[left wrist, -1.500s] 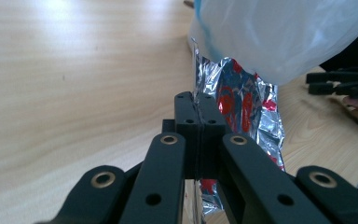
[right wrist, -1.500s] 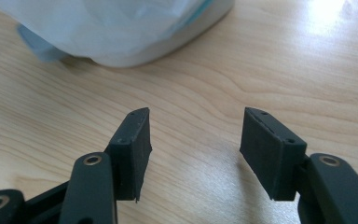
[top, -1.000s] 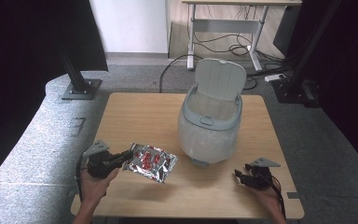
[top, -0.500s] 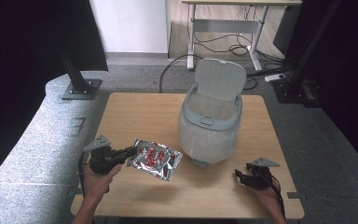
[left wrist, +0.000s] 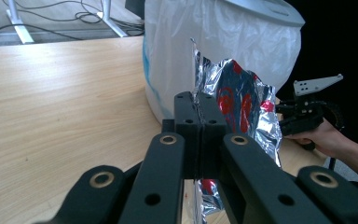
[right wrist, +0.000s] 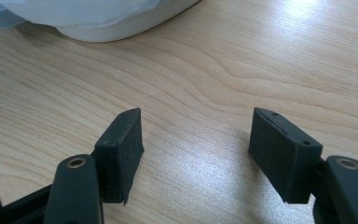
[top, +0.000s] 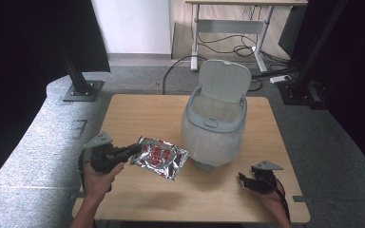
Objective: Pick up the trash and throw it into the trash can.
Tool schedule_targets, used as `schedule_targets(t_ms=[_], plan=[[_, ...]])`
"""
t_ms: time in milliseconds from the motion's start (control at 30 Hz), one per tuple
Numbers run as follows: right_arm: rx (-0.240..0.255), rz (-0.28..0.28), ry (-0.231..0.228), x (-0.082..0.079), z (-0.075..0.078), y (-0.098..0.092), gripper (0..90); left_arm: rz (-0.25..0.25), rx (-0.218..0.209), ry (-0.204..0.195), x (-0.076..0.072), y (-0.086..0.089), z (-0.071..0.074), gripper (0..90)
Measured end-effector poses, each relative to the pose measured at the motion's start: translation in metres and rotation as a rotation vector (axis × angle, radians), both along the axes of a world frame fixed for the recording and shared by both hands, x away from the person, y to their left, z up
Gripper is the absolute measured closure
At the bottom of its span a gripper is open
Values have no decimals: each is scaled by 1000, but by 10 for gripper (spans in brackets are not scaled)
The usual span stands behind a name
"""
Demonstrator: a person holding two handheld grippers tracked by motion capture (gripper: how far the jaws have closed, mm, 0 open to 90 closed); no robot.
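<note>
Right gripper view: bare table [right wrist: 242, 51] (claw [right wrist: 196, 144] agape).

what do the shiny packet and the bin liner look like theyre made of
Packet: looks like metallised foil film, mirror-bright and sharply creased, with red print. Bin liner: seemingly thin plastic film, translucent white, softly wrinkled, with a glossy sheen over the bin, whose lid looks like matte grey plastic.

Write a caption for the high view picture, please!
Left gripper pinches a shiny foil packet beside the open-lidded bin; right gripper waits open.
</note>
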State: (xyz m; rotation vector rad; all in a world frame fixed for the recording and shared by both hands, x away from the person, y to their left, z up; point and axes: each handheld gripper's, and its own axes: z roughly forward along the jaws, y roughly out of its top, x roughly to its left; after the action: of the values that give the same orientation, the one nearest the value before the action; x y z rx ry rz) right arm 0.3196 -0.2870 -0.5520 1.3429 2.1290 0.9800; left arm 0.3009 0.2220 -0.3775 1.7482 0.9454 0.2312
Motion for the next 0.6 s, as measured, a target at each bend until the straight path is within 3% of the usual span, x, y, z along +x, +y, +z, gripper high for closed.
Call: schedule_targets(t_ms=[600], plan=[[-1,-4,0,0,0,0,332,-36,-18,-17,9,-14,21,893]])
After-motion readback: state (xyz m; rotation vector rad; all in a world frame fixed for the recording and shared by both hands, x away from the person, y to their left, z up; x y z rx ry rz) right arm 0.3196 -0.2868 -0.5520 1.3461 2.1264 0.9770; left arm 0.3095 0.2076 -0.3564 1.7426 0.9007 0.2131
